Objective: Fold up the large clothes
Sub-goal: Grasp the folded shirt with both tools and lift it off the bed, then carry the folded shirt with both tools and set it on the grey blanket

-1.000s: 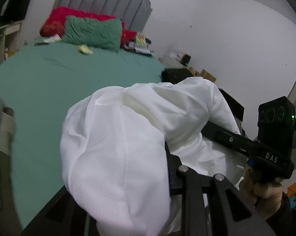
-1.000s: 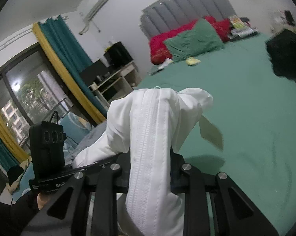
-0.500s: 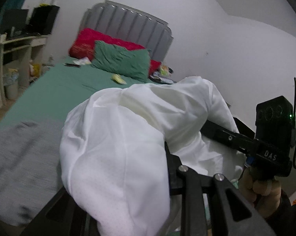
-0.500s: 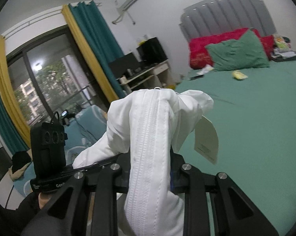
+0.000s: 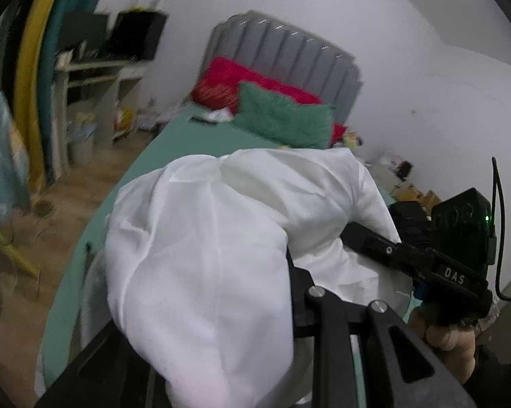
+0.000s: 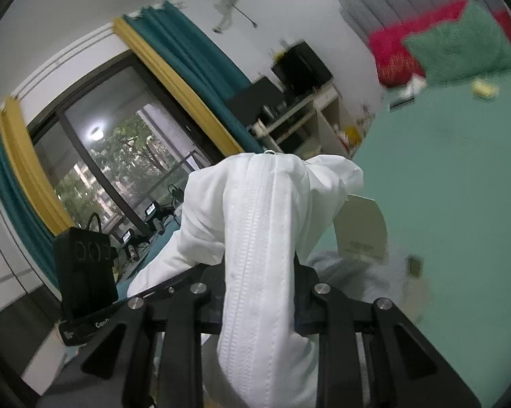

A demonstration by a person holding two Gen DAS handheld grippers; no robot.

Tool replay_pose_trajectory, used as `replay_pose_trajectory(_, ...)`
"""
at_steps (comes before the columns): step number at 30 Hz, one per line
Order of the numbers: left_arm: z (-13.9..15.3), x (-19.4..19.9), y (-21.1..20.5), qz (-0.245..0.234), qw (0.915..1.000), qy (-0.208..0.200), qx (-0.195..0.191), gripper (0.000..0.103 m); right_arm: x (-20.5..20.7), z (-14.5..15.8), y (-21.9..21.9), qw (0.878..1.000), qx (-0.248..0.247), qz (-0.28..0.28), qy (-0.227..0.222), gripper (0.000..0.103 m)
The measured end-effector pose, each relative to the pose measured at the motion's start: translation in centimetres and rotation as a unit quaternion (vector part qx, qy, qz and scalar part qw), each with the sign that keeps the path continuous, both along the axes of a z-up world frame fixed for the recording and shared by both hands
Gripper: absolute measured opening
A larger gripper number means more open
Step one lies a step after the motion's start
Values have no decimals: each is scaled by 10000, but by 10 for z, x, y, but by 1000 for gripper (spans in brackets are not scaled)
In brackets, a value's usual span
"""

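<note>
— Both grippers are clamped: your left gripper (image 5: 282, 292) and right gripper (image 6: 258, 292) each pinch a bunch of the thin white zip-front garment (image 6: 255, 238), held up over the green-sheeted bed (image 6: 459, 170).

— How will it handle?

— Soft, light and probably slippery; you'd best hold seams or the zip edge. A card tag (image 6: 360, 227) dangles. Beyond are a grey padded headboard (image 5: 289, 54), pillows and a curtained window (image 6: 112, 156).

A bed (image 5: 201, 142) with a green sheet stretches ahead of the left claw (image 5: 289, 272), carrying a green pillow (image 5: 282, 119) propped against a red one (image 5: 221, 81) at its far end. A small yellow item (image 6: 483, 89) lies on the sheet near the pillows, far ahead and to the right of the right claw (image 6: 260, 292). A grey cloth (image 6: 354, 272) lies on the sheet just right of that claw.
</note>
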State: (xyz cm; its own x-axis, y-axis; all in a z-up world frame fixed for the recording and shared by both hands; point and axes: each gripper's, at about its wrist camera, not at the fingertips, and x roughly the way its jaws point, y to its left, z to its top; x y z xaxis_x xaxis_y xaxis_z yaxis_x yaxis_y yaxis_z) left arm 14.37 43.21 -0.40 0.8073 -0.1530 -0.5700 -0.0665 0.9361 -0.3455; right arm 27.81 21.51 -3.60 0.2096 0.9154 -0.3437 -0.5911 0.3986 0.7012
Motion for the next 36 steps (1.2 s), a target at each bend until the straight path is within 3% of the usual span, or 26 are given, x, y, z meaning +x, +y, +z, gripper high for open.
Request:
replay_pose_trajectory(3,-40,9,28,134,9988,427,-214,25,2,-38,22,9988,-162,32,465,24)
replay_pose_trajectory(6,-85,20,50,187,9945,913,-481,27,0,-95,32,9926,-580,-3,1063,26)
replay_pose_trajectory(8,-115,21,57,118,9909,1171,-651,31,-7,-119,31,9923,-619,-22,1069,26)
replay_pose_trajectory(11,-134,18,61,60,9909,1085,-798,38,-14,-116,33,9951,-795,-5,588,25)
replay_pose_trajectory(17,-129,16,63,182,9900,1112,-850,48,-6,-113,40,9948,-925,62,421,30)
replay_pose_trajectory(19,-123,14,62,267,9906,1126,-733,59,6,-113,46,9953,-832,88,492,35)
replay_pose_trajectory(24,-108,-7,55,461,9923,1007,-555,72,0,-105,30,9957,-759,-10,535,65)
replay_pose_trajectory(29,-89,-34,52,876,9925,715,-466,74,-13,-101,12,9925,-1126,-152,442,98)
replay_pose_trajectory(36,-61,-74,28,1389,9890,507,23,79,-24,-99,-41,9873,-1331,-396,777,99)
